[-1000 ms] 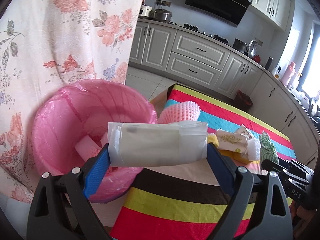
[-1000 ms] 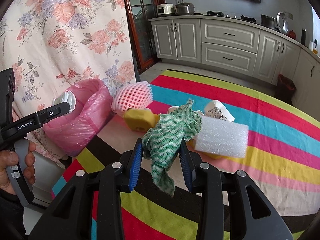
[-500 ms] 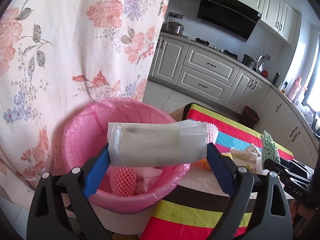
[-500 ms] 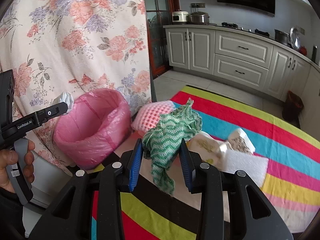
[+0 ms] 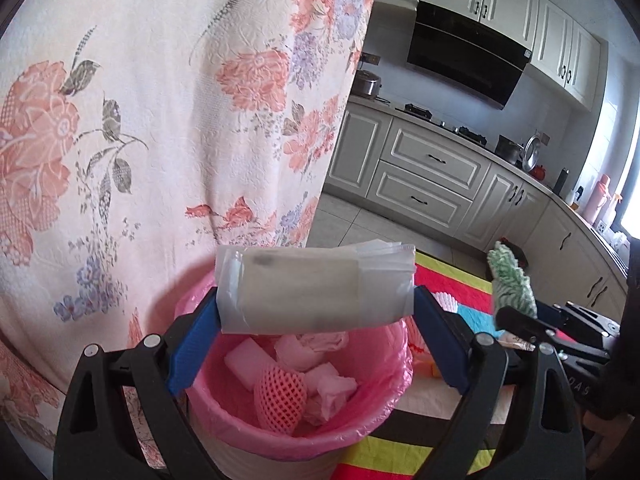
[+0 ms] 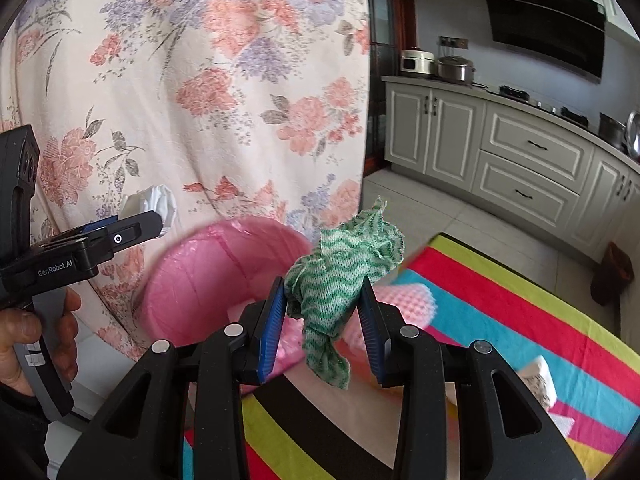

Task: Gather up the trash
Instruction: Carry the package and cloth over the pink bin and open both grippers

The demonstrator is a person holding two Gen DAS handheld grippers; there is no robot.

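Left gripper (image 5: 316,322) pinching packet (image 5: 314,286) above bin (image 5: 360,424): release over its middle. Right gripper (image 6: 322,328) clamping cloth (image 6: 340,280); drop next.

The white packet (image 5: 314,286) hangs sideways right over the pink-lined bin (image 5: 384,412), clamped at both ends. Already in the bin: a pink foam net (image 5: 280,398), a white foam block (image 5: 249,362) and what looks like crumpled tissue (image 5: 328,390). The green wavy-striped cloth (image 6: 340,276) is bunched up, tail dangling, beside the bin.
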